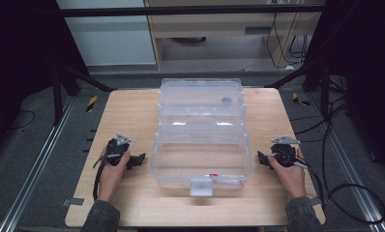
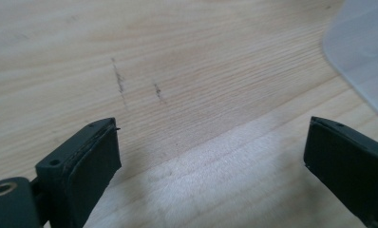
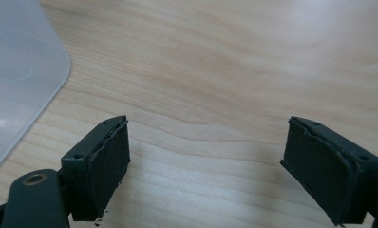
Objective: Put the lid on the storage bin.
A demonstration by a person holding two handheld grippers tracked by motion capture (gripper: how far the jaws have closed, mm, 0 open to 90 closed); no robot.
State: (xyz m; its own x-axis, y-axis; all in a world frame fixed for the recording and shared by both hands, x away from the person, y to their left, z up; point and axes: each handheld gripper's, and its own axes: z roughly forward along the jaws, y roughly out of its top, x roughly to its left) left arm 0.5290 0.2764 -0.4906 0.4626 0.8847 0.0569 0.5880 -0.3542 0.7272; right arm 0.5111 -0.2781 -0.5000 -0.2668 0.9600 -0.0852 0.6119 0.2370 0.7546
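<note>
**Clear box lies open at mid-table**

A clear plastic storage box [image 1: 200, 162] sits centred on the wooden table [image 1: 127, 111], lid [image 1: 201, 99] swung back flat on the far side. A translucent latch [image 1: 201, 186] hangs at its near wall. The tub looks empty.

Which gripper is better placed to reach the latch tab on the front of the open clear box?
Neither clearly. The latch tab sits mid-front of the clear plastic box; the left gripper and right gripper both rest open on the wooden table, flanking it about equally.
</note>
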